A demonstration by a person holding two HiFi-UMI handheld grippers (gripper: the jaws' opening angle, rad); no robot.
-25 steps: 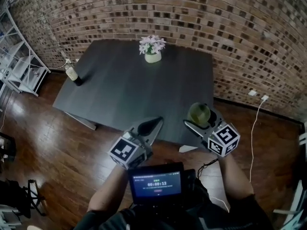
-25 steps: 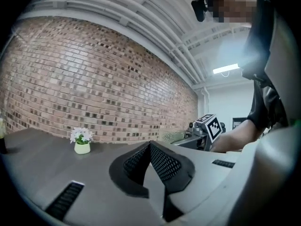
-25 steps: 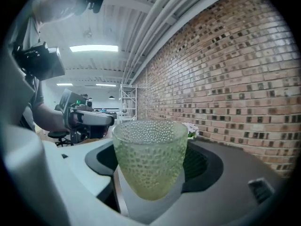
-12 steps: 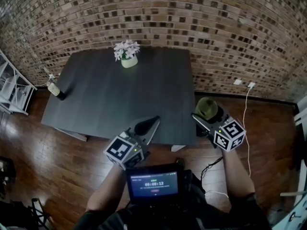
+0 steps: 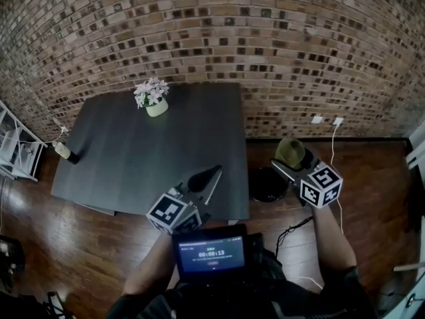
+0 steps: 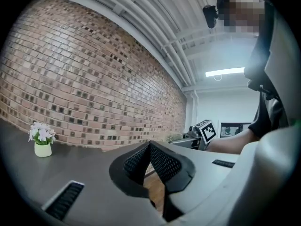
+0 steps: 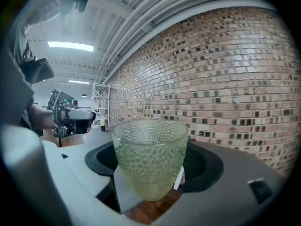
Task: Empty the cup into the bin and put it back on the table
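One dark worktop [image 5: 153, 151] fills the left of the head view, and its right edge is the first hazard. The black bin [image 5: 267, 185] stands on the floor [image 5: 99, 244] just beside that edge, near the front corner, so a careless swing back could knock the cup against it. The left gripper [image 5: 209, 177] hovers over the front edge with its jaws pressed together and empty, so it offers no support.

The right gripper [image 5: 290, 159] has its jaws spread wide, pinching the green dimpled cup [image 5: 289, 149]. The cup is upright, off the worktop and just past the bin, not yet over it. Tipping here would likely spill onto the floor, though I cannot tell whether anything is inside. The cup's tapered wall may slip in the jaws once inverted. A small flower pot [image 5: 156, 105] near the far edge looks safely clear.
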